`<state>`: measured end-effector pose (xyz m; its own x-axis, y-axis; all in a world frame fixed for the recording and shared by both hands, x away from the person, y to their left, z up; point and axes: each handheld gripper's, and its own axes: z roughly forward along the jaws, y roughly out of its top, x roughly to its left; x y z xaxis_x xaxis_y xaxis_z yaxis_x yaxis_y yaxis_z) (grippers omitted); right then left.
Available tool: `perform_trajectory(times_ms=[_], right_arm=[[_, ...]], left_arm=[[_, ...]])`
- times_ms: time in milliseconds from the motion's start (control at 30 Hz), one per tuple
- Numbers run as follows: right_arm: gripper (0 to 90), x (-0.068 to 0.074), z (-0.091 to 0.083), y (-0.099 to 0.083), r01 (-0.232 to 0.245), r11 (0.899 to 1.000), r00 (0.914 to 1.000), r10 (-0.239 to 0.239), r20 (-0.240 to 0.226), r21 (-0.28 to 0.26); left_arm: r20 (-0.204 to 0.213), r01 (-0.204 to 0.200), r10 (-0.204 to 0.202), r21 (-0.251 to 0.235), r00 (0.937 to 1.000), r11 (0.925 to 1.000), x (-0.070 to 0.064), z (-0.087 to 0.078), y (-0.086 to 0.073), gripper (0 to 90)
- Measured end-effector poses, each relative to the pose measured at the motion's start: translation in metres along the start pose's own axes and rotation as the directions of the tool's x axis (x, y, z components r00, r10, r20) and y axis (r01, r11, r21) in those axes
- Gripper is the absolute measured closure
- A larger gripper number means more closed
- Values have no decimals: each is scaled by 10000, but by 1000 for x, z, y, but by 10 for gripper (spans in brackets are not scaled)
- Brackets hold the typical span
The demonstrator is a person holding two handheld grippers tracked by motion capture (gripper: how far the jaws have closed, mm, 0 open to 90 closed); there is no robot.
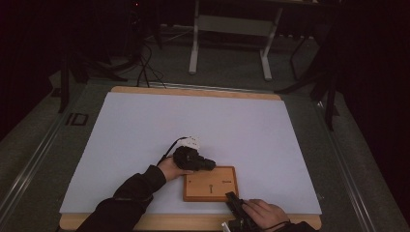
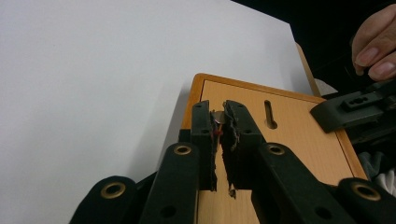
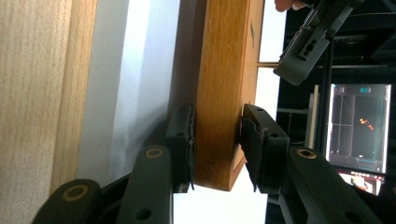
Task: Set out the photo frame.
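A flat wooden box [image 1: 210,183] with a narrow slot [image 1: 211,187] in its top lies near the front of the white mat [image 1: 193,121]. My left gripper [image 1: 212,164] hovers over the box's far left edge. In the left gripper view the jaws of my left gripper [image 2: 219,109] are nearly together on a small coin-like disc [image 2: 218,117], just left of the slot [image 2: 269,114]. My right gripper [image 1: 232,197] clamps the box's front right corner. Its jaws press on the top and bottom faces of the box [image 3: 224,93]. The disc [image 3: 268,64] shows edge-on above the box top.
The mat covers a wooden table [image 1: 193,90]. A desk frame [image 1: 232,29] and cables stand on the dark floor behind it. A lit monitor [image 3: 357,126] glows in the right gripper view. A hand [image 2: 376,42] holds the right gripper [image 2: 345,109].
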<state>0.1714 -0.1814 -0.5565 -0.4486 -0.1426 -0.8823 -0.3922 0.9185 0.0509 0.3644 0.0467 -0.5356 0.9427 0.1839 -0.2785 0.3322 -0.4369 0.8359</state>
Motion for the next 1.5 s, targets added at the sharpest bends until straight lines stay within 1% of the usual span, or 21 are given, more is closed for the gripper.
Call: perform_trajectory(times_ms=[167,233,267,300,367,433,467,500,533,567,633,667,733,967,1033,1167,1267,1300,1400,1433,1500], right_arm=[[665,-2,-2,0,28,10000,10000,-27,52,-36],[669,-3,-2,0,29,10000,10000,-29,45,-51],[670,-4,-2,-1,29,10000,10000,-28,23,-82],[673,-5,-3,-1,19,9999,10000,-19,4,-114],[674,-8,-4,-1,-30,9999,10000,30,-26,-166],[675,-12,-5,-1,-201,9995,9997,197,-157,-249],[675,-14,-6,-2,-322,9990,9991,313,-276,-321],[676,-16,-6,-2,-341,9989,9988,330,-354,-325],[676,-18,-6,-2,-367,9987,9985,352,-427,-366],[676,-20,-6,-2,-431,9984,9978,413,-521,-355],[677,-24,-6,-3,-470,9981,9967,443,-679,-394],[678,-27,-6,-4,-508,9977,9960,473,-760,-445],[683,-31,-7,-4,-568,9972,9956,530,-772,-477],[687,-45,-9,-5,-790,9948,9900,708,-1221,-639],[687,-48,-9,-5,-1002,9927,9861,900,-1395,-679],[686,-56,-8,-7,-968,9927,9822,837,-1681,-715],[687,-62,-8,-8,-1179,9900,9756,1009,-1951,-777],[687,-65,-8,-8,-1278,9887,9722,1092,-2069,-787],[687,-74,-6,-11,-1578,9841,9598,1333,-2469,-821],[687,-77,-6,-13,-1669,9826,9551,1404,-2609,-820],[688,-84,-4,-15,-1850,9791,9456,1538,-2868,-849]], left_arm=[[29,215,-215,22,9998,9998,1,0,1,832],[-92,232,-232,56,9997,9997,2,-1,1,803],[-172,187,-186,89,9997,9998,1,-1,1,709],[-291,112,-112,0,9995,9999,0,-3,1,625],[-404,-82,68,-335,9992,9994,-2,-9,0,566],[-726,-184,148,-498,9973,9986,-4,-16,1,397],[-770,-256,208,-623,9968,9977,-4,-21,1,390],[-780,-334,277,-727,9966,9968,-4,-25,1,351],[-863,-351,282,-790,9959,9963,-5,-30,1,258],[-1051,-389,302,-826,9940,9958,-5,-34,2,206],[-1464,-505,356,-993,9886,9938,-8,-42,2,162],[-1697,-597,418,-1023,9846,9930,-9,-45,2,158],[-1990,-753,512,-1157,9787,9904,-12,-52,1,142],[-2260,-874,617,-1059,9722,9905,-22,-72,-7,137],[-2334,-834,554,-1116,9708,9902,-25,-79,-10,138],[-2625,-768,457,-1095,9638,9910,-30,-91,-17,138],[-2802,-747,462,-919,9588,9930,-34,-98,-23,138],[-2838,-736,441,-944,9579,9928,-36,-101,-25,138],[-2914,-641,335,-962,9560,9933,-39,-108,-32,137],[-2938,-541,219,-1019,9556,9933,-40,-111,-34,138],[-3083,-496,149,-1052,9512,9932,-43,-115,-39,137]])
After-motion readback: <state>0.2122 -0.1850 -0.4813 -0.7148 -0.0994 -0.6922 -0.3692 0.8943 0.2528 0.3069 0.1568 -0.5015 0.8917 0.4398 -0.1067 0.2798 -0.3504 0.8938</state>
